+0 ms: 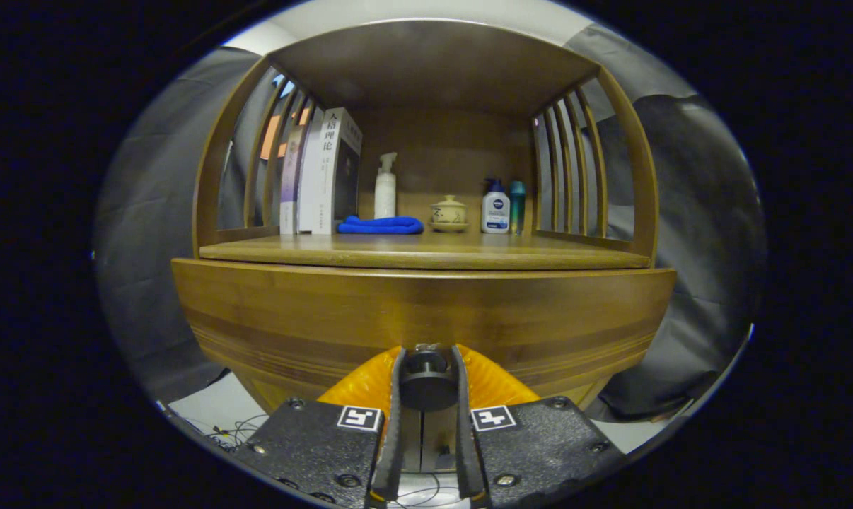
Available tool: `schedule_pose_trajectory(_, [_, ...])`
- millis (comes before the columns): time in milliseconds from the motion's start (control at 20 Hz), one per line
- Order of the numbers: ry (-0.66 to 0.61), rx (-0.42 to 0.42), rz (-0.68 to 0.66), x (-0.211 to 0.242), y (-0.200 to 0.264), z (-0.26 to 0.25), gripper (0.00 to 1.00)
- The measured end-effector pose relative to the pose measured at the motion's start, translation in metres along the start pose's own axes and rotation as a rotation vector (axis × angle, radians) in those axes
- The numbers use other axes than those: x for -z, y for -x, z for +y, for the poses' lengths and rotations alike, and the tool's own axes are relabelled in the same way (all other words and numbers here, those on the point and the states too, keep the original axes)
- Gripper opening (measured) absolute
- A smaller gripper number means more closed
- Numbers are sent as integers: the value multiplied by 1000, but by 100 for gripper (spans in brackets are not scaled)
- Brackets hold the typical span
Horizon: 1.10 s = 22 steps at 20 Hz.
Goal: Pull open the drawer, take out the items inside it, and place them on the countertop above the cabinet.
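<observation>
- The gripper (427, 362) has its two fingers closed on the round dark knob (427, 382) of the drawer (426, 318), one finger pressing on each side of the disc.
- The drawer front is a broad panel of smooth, warm brown wood with horizontal grain bands, directly ahead of the fingers; what lies inside it cannot be seen.
- Above and beyond the fingers runs the countertop (426, 251), a flat wooden shelf with a straight front edge and a wide bare strip along that edge.
- The cabinet (433, 63) rises over it as a hutch: a flat wooden roof, a solid back and curved side frames filled with thin upright slats.
- At the back of the countertop, to the left of the fingers, upright books (324, 173) lean against the slats; a folded blue cloth (380, 225), soft and rounded, lies just beside them.
- Behind the cloth stands a white pump bottle (385, 187); farther right are a small lidded ceramic cup (448, 212) on a saucer, a white lotion bottle (495, 208) and a teal cylinder (517, 205), the last two touching or nearly so.
- Grey cloth hangs on both sides of the cabinet.
</observation>
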State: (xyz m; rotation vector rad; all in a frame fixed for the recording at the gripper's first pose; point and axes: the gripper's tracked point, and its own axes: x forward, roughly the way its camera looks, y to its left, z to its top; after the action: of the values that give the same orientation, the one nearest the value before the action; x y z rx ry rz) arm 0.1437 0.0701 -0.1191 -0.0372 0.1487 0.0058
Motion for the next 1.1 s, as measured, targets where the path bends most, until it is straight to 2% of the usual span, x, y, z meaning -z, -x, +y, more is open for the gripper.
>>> schedule_pose_trajectory(650, [-7,-18,4,16,76,-2,33])
schedule_pose_trajectory(1100, [12,-23,4,24,109,-4,33])
